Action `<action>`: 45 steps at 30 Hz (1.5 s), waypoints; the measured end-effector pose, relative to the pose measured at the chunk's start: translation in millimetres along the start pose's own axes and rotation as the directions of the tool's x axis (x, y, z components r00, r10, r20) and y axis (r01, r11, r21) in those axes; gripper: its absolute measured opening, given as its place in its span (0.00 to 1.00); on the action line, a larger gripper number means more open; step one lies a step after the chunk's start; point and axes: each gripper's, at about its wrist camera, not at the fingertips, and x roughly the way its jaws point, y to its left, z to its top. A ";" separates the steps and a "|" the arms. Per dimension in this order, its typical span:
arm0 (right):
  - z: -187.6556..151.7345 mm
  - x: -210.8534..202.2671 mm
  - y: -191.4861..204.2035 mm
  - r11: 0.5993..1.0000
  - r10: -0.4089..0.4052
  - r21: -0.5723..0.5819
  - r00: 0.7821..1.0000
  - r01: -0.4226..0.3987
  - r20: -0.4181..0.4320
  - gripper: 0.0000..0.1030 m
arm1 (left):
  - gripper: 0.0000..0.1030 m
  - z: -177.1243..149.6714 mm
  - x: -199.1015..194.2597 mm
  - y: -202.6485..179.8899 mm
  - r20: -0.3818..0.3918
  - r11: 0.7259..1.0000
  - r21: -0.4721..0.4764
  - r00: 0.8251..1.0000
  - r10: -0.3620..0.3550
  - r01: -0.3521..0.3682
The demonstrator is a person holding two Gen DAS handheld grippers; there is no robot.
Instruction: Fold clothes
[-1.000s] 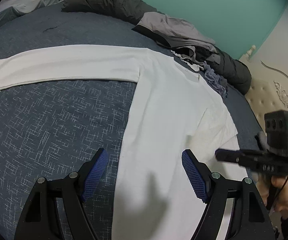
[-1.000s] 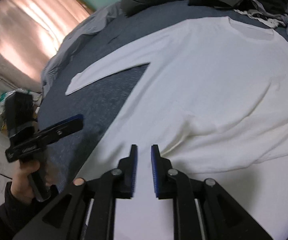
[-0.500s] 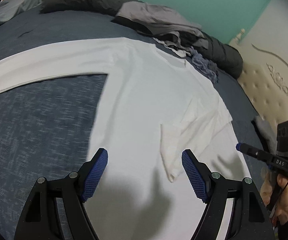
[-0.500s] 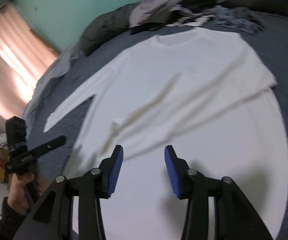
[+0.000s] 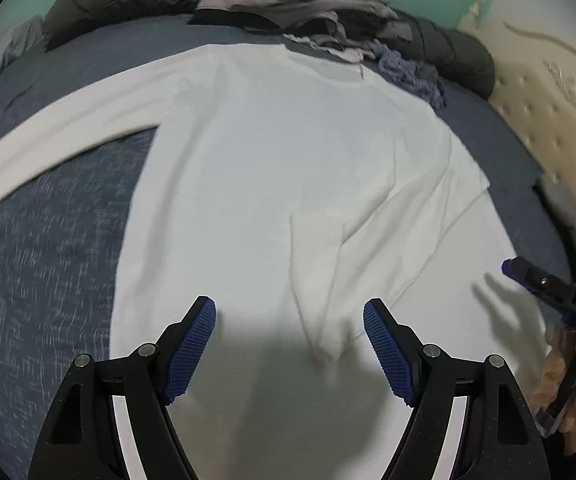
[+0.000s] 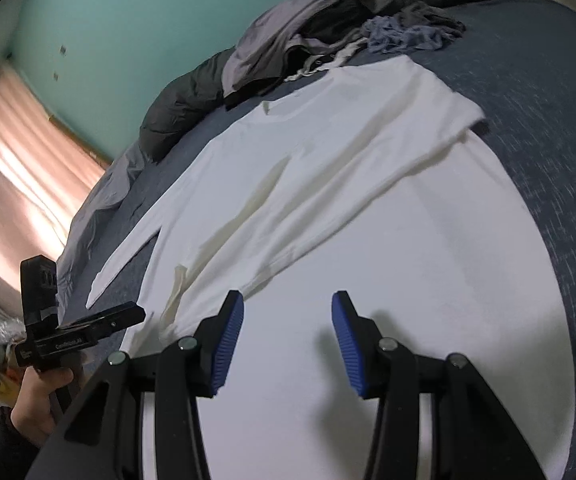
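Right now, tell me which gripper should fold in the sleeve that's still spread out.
Left. The spread sleeve lies on the left gripper's side of the white shirt; the right gripper hovers over the already folded side. Both have open jaws.

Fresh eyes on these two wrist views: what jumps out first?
The big white long-sleeved shirt spread over the dark blue bedspread fills both views, one sleeve folded across its body and the other stretched out flat. Both the left gripper and the right gripper hang open above the shirt's lower part, holding nothing. Behind the collar, a heap of grey and dark clothes lies against the teal wall.
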 end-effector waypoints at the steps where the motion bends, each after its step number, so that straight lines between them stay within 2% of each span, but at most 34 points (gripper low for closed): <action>1: 0.9 -0.4 -2.1 1.000 0.004 0.006 1.000 -0.004 -0.001 0.45 | 0.77 3.1 3.6 -4.4 -0.009 1.000 0.008 1.000 0.007 -0.007; 6: 7.5 -9.3 -6.7 0.999 0.038 0.005 0.999 -0.038 0.033 0.45 | 0.77 16.7 22.8 -25.4 -0.043 0.996 0.065 0.997 0.067 -0.064; 12: 15.0 -20.7 -16.4 0.997 0.062 0.047 0.995 -0.066 0.079 0.47 | 0.77 23.7 30.1 -33.2 -0.051 0.990 0.070 0.991 0.124 -0.121; 15: 17.9 -23.2 -17.0 0.995 0.073 0.054 0.993 -0.078 0.090 0.48 | 0.66 25.2 32.5 -33.3 -0.064 0.990 0.064 0.989 0.132 -0.128; 19: 19.6 -22.9 -17.9 0.994 0.085 0.061 0.992 -0.090 0.091 0.49 | 0.62 30.3 39.0 -37.4 -0.083 0.991 0.073 0.989 0.121 -0.115; 23: 20.9 -21.8 -19.3 0.992 0.096 0.070 0.991 -0.103 0.091 0.50 | 0.50 33.1 42.2 -38.9 -0.092 0.988 0.094 0.987 0.132 -0.123; 24: 21.2 -21.6 -19.6 0.992 0.099 0.072 0.991 -0.105 0.091 0.50 | 0.44 32.9 43.4 -38.3 -0.096 0.988 0.093 0.987 0.131 -0.122; 25: 21.4 -21.6 -19.8 0.991 0.101 0.074 0.991 -0.108 0.090 0.50 | 0.30 33.1 44.7 -36.4 -0.102 0.989 0.087 0.987 0.127 -0.119; 27: 21.4 -21.0 -20.6 0.991 0.105 0.079 0.990 -0.112 0.089 0.50 | 0.24 32.9 45.4 -32.5 -0.110 0.990 0.079 0.986 0.123 -0.114; 29: 21.2 -20.7 -21.1 0.990 0.107 0.082 0.990 -0.114 0.088 0.50 | 0.10 31.2 42.9 -30.8 -0.105 0.990 0.085 0.987 0.123 -0.114; 30: 21.1 -20.6 -21.1 0.990 0.107 0.082 0.990 -0.115 0.088 0.50 | 0.08 30.1 39.7 -29.9 -0.097 0.989 0.088 0.988 0.124 -0.115; 34: 20.5 -20.4 -21.5 0.990 0.109 0.085 0.990 -0.116 0.087 0.50 | 0.07 25.3 20.1 -16.3 -0.051 0.994 0.046 0.993 0.106 -0.103; 40: 19.8 -20.1 -22.1 0.989 0.110 0.088 0.990 -0.118 0.086 0.50 | 0.06 13.9 16.8 14.9 -0.068 0.994 -0.094 0.997 0.046 -0.053; 45: 19.9 -19.8 -21.6 0.989 0.109 0.091 0.990 -0.117 0.085 0.50 | 0.07 6.6 9.9 25.8 -0.053 0.984 -0.175 0.998 0.037 -0.046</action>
